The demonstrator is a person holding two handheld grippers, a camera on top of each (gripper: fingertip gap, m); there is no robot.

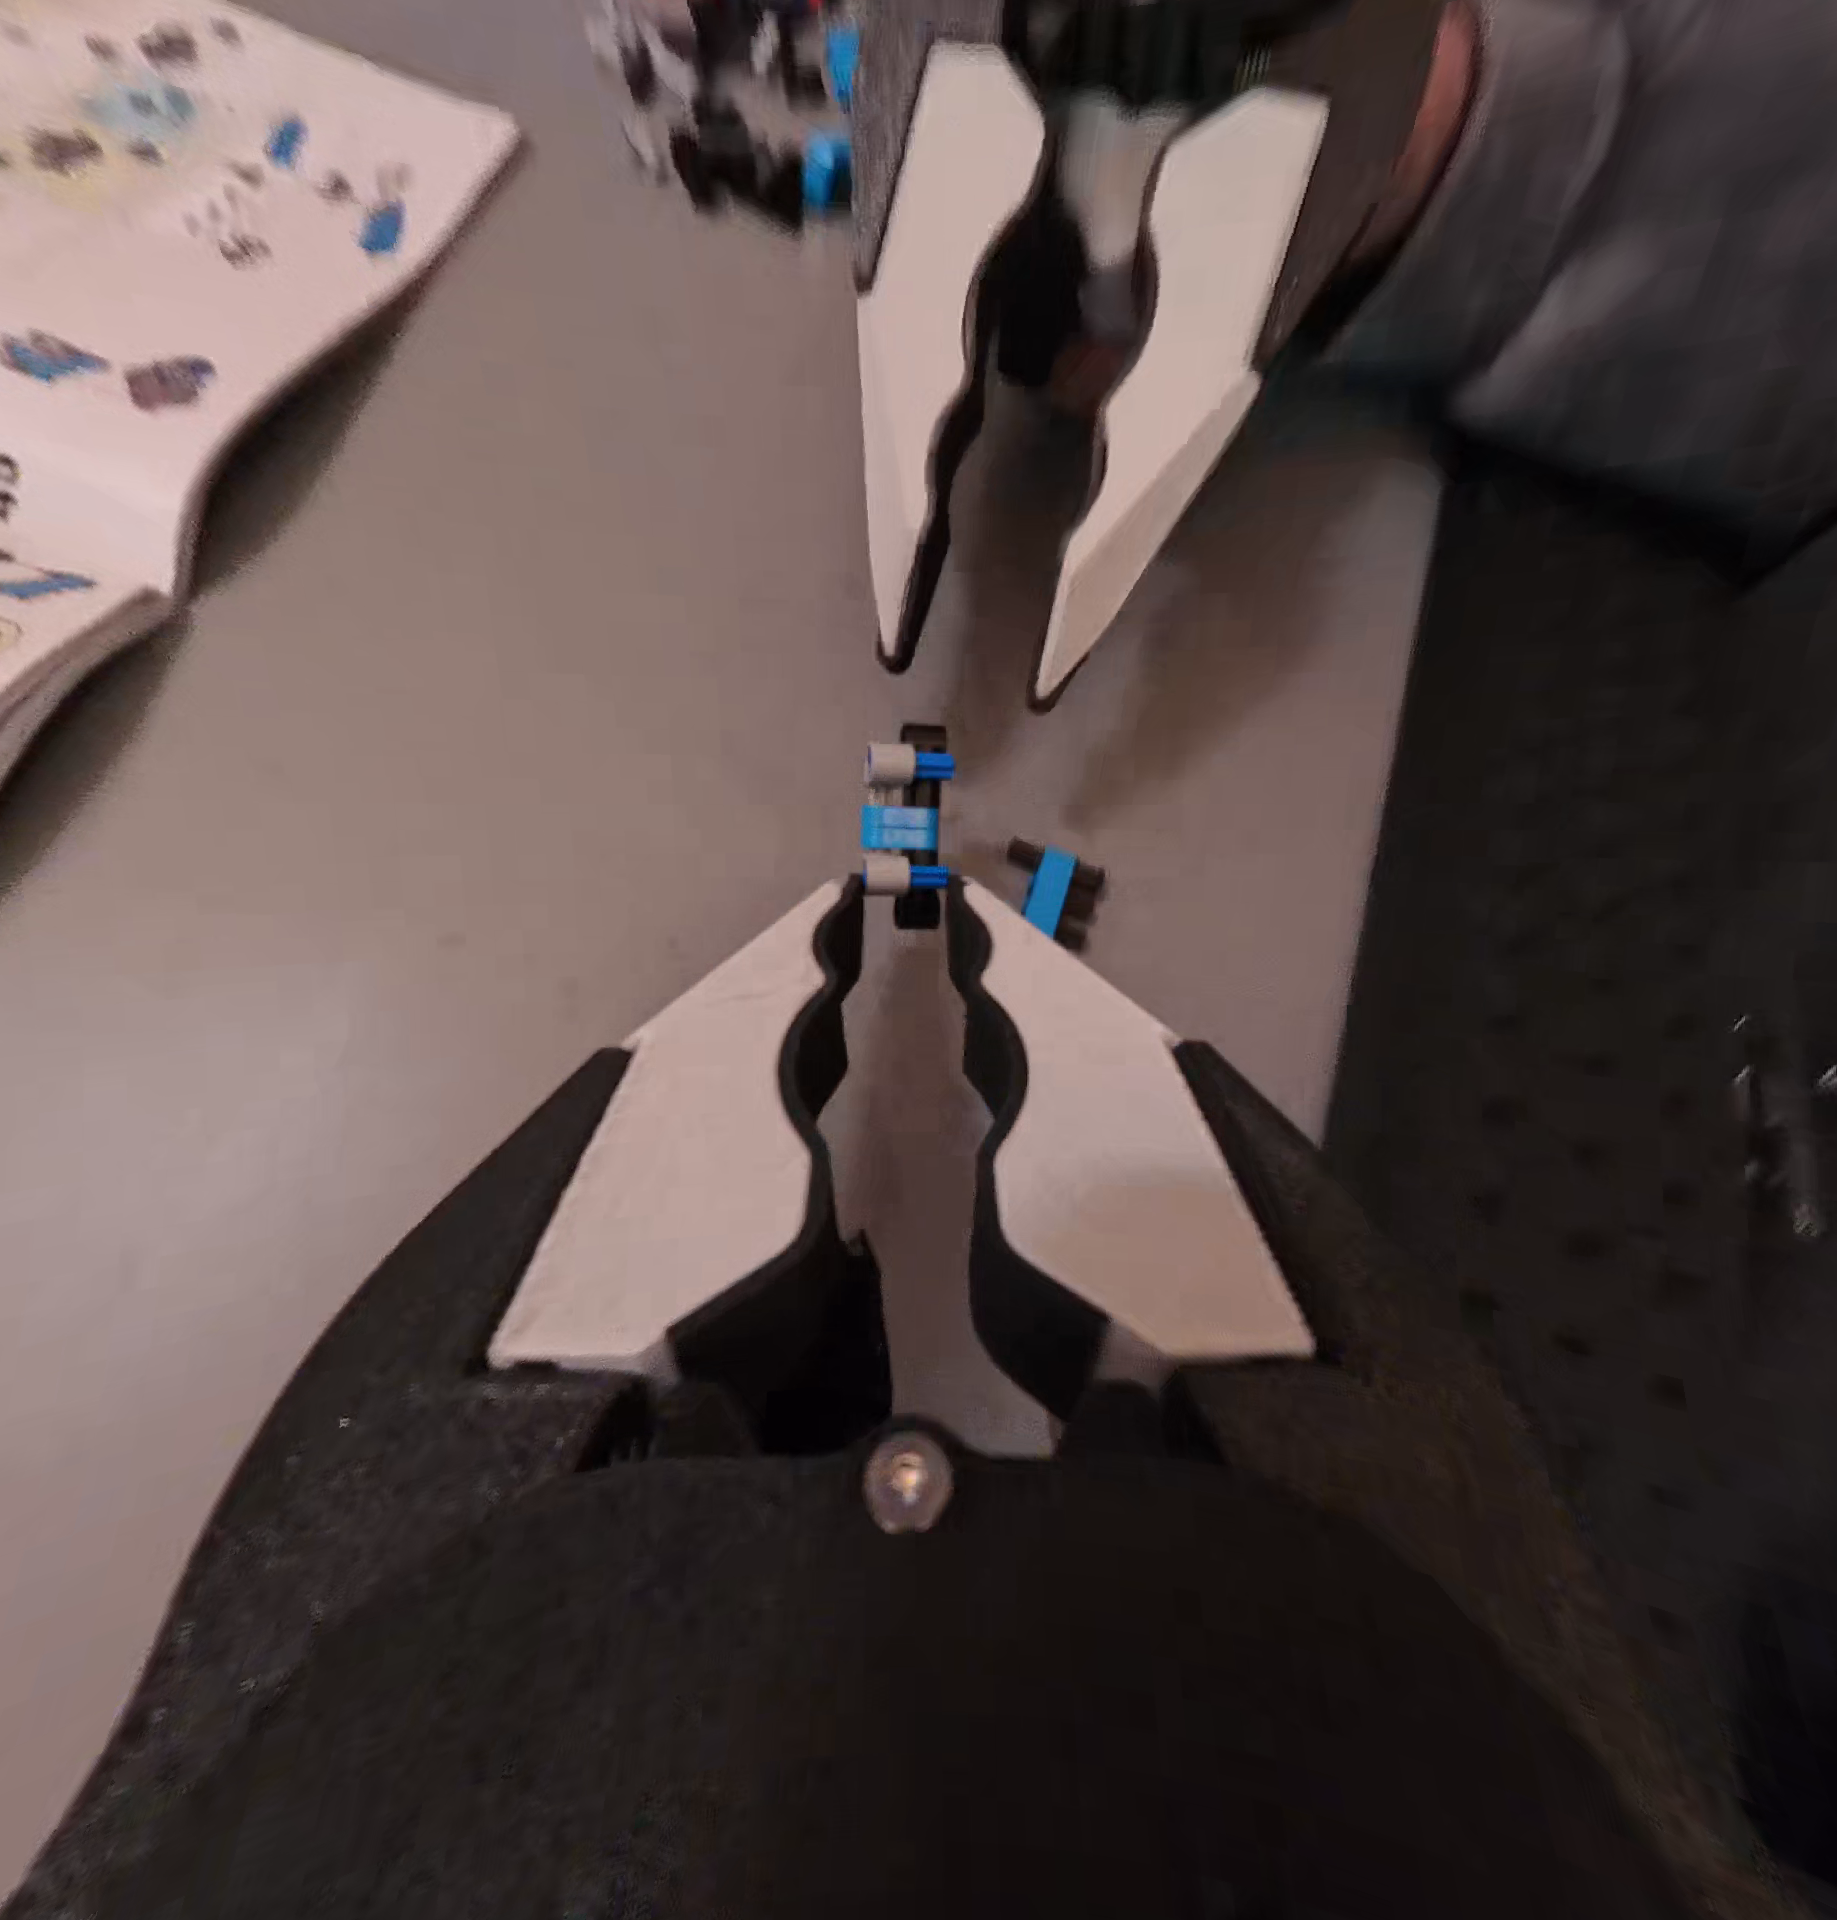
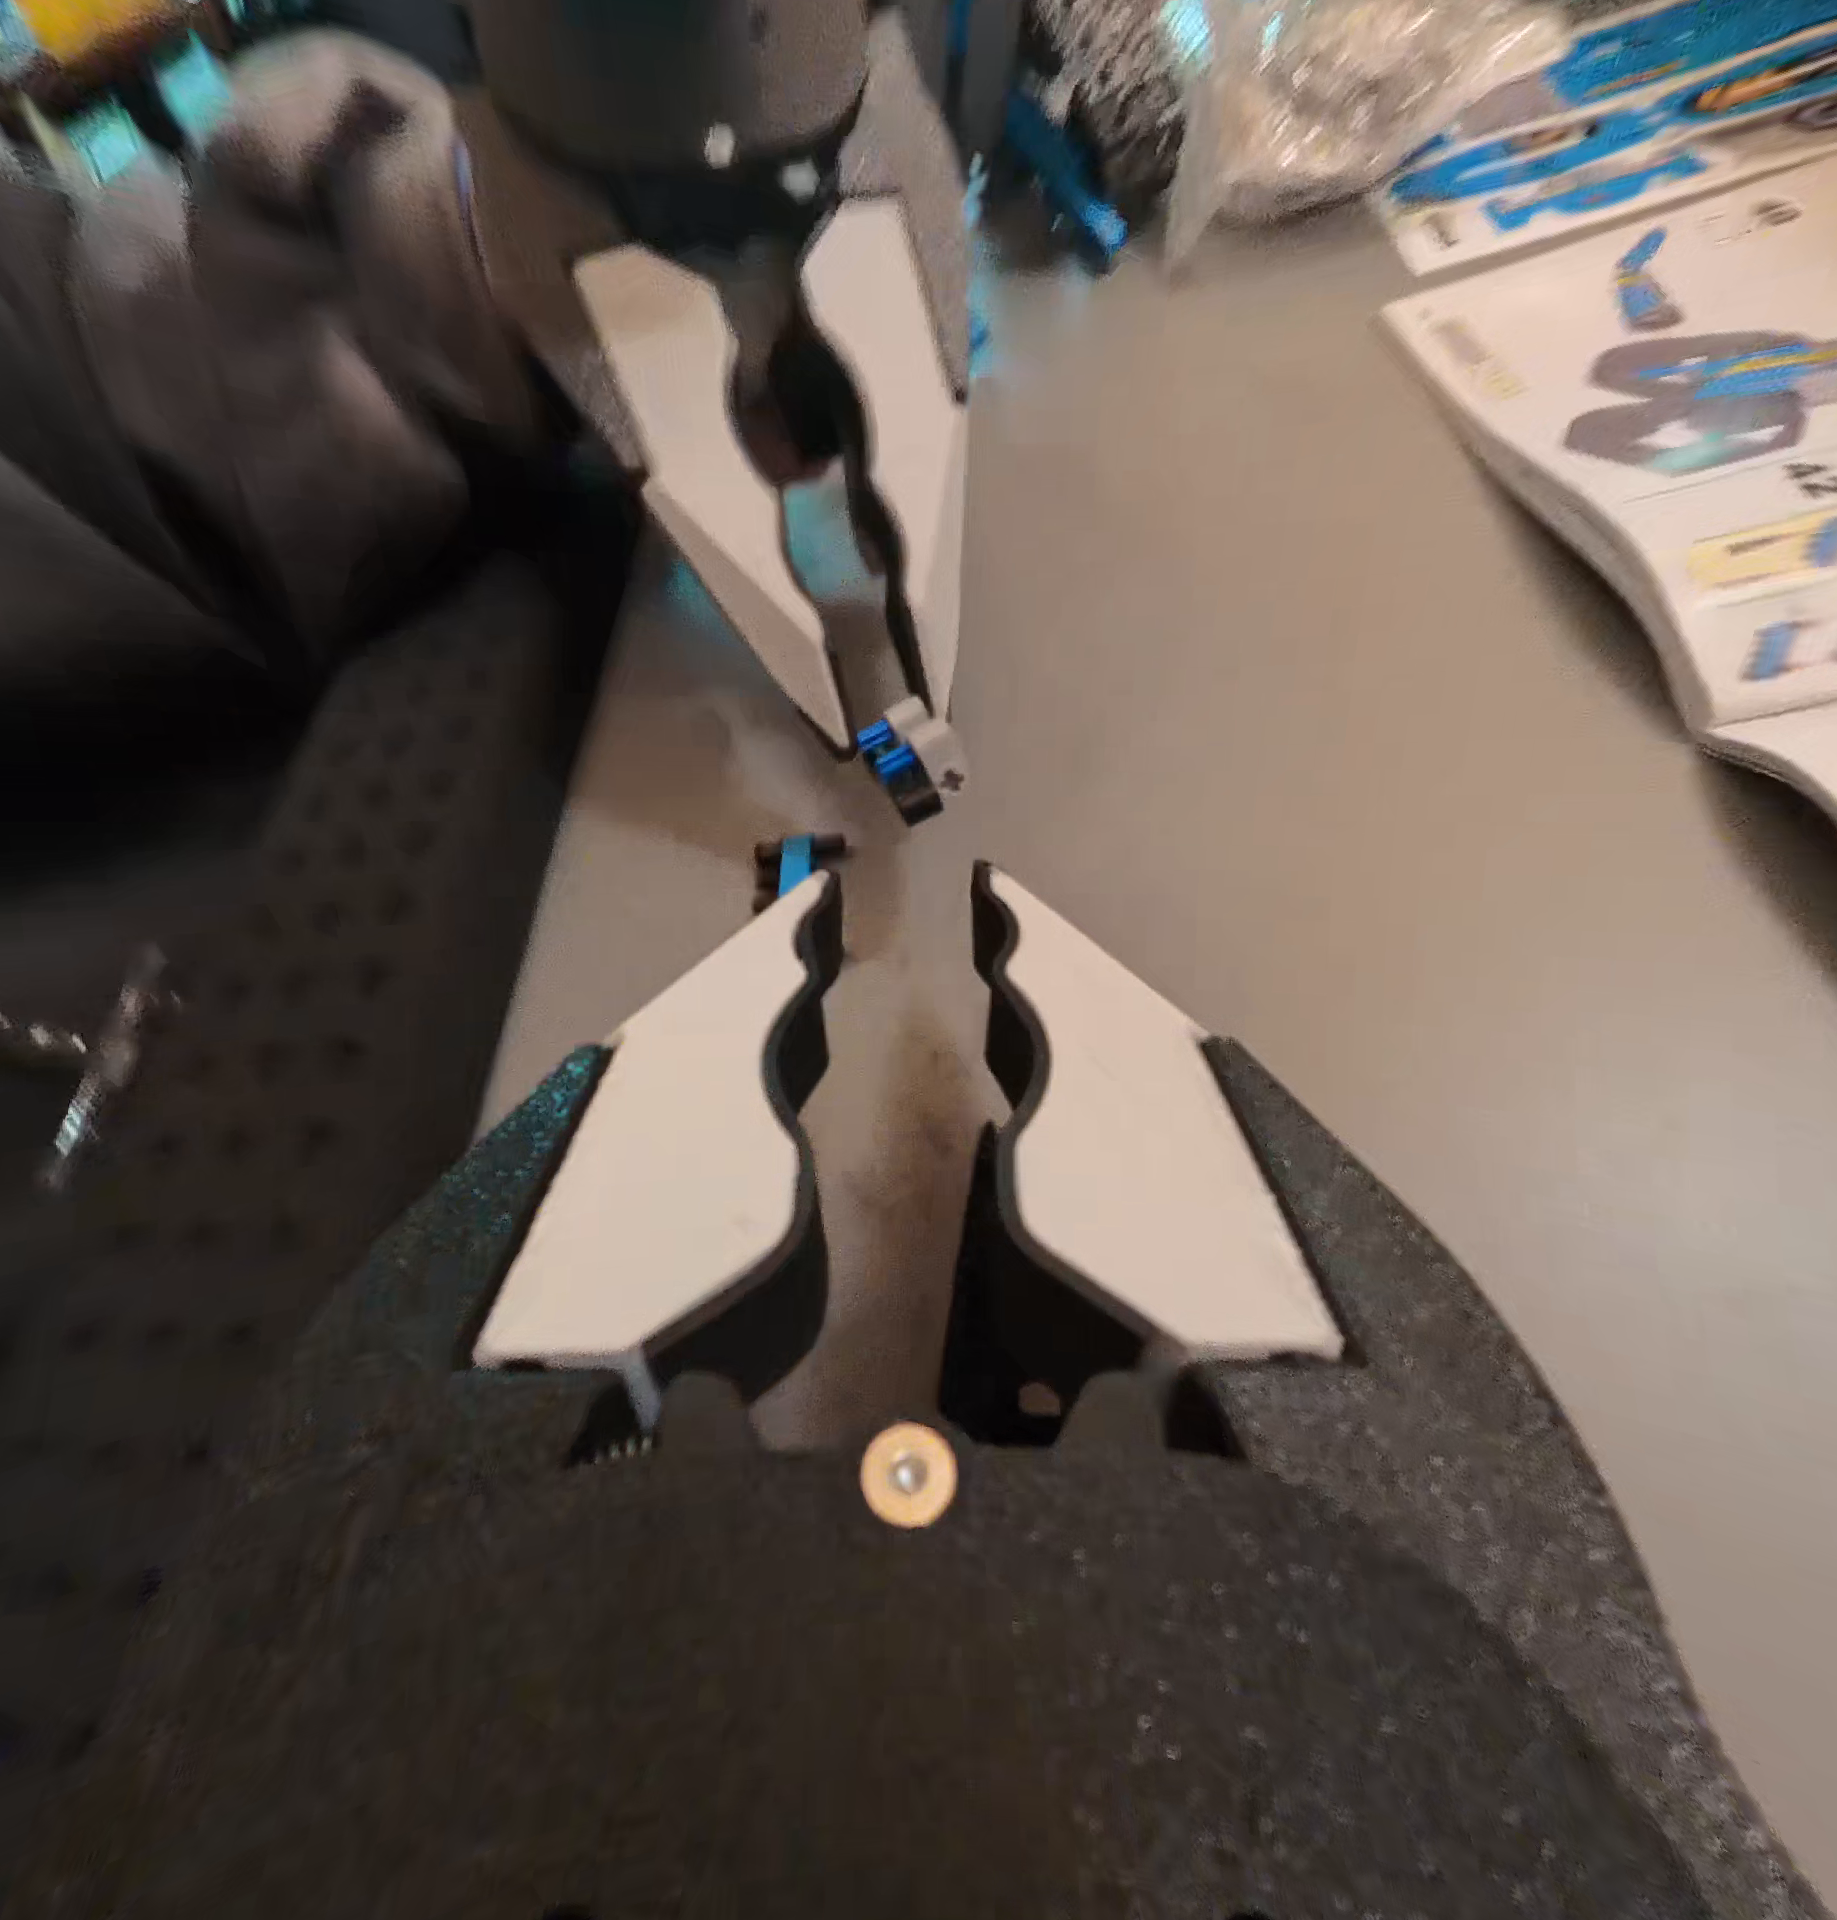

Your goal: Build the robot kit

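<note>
L gripper (image 1: 901, 883) clamped the near end of a small brick assy (image 1: 909, 831) — black beam w/ two grey bushes on blue pins and a blue piece between. Assy's long axis ran straight out from the tips, toward the R gripper (image 1: 961, 681), which faced it head-on. R gripper (image 2: 903, 873) stood parted and empty, tips just short of the assy's far end, roughly in line w/ its axis; in the right wrist view the assy (image 2: 909, 769) hung tilted from the L gripper (image 2: 888, 727).

Rel. to the assy: a second loose piece (image 1: 1054, 894), blue on black pins, lay just beside on the grey table (image 1: 529, 935), close to the R gripper's one finger (image 2: 716, 1091) — nearest obstruction. Open instruction booklet (image 1: 166, 312) well apart; black perforated mat (image 1: 1568, 1143) on the other side w/ a dark cross-shaped part (image 2: 93, 1049). More blurred bricks (image 1: 768, 125) beyond.
</note>
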